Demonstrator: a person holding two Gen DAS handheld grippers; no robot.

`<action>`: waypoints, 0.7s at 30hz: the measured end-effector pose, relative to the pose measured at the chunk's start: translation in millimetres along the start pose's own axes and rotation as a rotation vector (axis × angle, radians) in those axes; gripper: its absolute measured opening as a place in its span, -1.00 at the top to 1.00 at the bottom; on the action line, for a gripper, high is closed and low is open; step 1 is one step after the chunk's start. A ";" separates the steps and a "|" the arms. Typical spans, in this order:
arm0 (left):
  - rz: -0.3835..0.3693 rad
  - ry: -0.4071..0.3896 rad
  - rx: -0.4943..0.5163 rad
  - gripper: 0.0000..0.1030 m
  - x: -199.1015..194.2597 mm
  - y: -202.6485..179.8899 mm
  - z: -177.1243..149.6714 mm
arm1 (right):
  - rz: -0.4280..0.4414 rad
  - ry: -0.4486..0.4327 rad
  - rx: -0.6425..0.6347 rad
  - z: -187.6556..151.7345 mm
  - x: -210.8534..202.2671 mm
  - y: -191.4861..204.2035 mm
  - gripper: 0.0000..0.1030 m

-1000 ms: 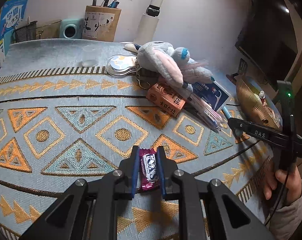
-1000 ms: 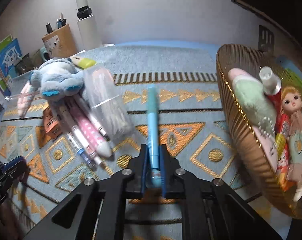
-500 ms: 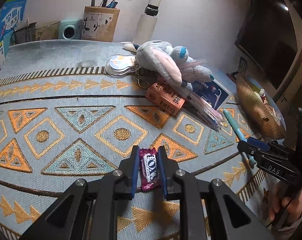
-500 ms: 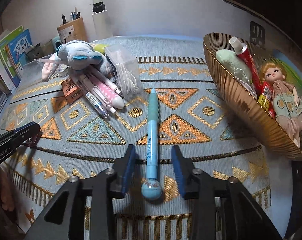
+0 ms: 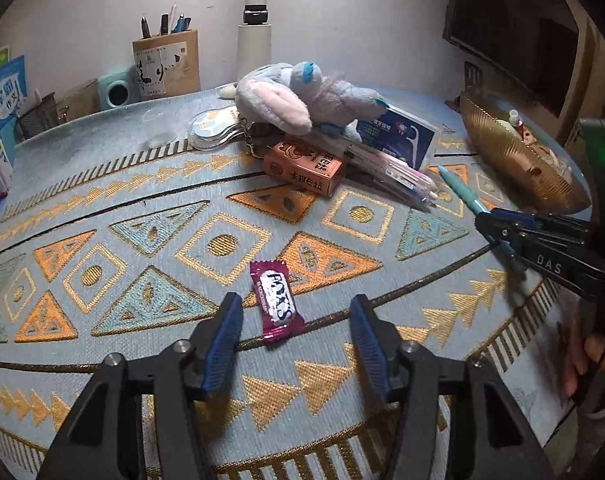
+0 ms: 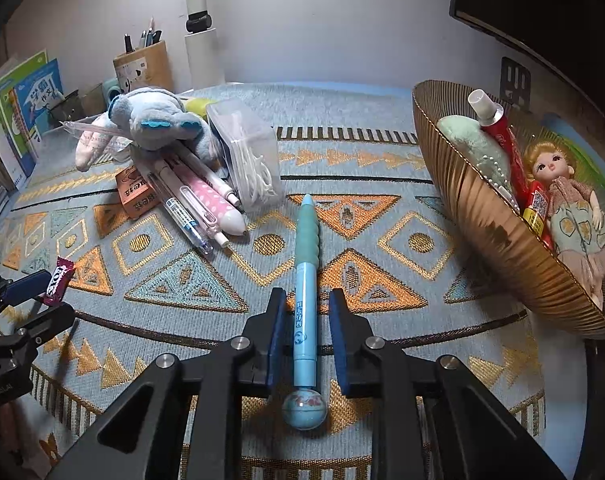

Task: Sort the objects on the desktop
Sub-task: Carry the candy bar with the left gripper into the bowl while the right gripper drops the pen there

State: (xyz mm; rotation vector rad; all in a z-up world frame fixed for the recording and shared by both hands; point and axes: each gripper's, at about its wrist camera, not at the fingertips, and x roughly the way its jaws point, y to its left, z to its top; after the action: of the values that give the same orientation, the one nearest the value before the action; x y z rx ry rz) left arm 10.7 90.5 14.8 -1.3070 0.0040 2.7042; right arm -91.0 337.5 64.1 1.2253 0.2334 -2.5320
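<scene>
Both grippers have let go: the left gripper [image 5: 294, 330] now stands spread wide around the magenta candy [image 5: 277, 303], which lies flat on the patterned cloth [image 5: 102, 184] near its front edge. The right gripper [image 6: 305, 332] is parted too, its pads beside but clear of the blue pen [image 6: 306, 280], which lies pointing toward the cloth's middle, left of the gold basket [image 6: 490, 232].

— What do the claws look like?
— The left claw [image 5: 294, 336] has matte black arms with round silver screws and ribbed blue pads [image 5: 222, 344] inside its fingers. The right claw [image 6: 305, 332] is built the same.
— Any markings?
— White letters "DAS" on the right one's side, and a green light glows on its body. A grey sleeve [image 5: 598, 416] shows at the wrist.
</scene>
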 end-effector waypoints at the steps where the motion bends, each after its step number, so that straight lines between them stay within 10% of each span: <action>1: 0.012 -0.002 -0.016 0.41 -0.3 4.1 0.5 | 0.008 -0.002 0.001 -5.2 -5.4 -2.4 0.69; 3: -0.017 -0.008 -0.063 0.74 -1.1 15.6 1.9 | 0.032 -0.002 0.012 -13.1 -12.0 -8.8 0.78; 9: -0.100 -0.045 -0.080 0.75 -12.4 13.3 0.7 | 0.175 0.003 0.088 -27.5 -31.4 -25.2 0.78; 21: -0.176 -0.137 -0.017 0.75 -39.7 -32.5 19.4 | 0.189 -0.094 0.111 -17.0 -74.8 -34.3 0.78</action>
State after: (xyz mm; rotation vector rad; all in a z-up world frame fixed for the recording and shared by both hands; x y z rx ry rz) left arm 24.0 119.0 59.8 -1.0681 -0.1425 2.6413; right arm -47.0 390.2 112.6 1.1071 -0.0442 -2.4570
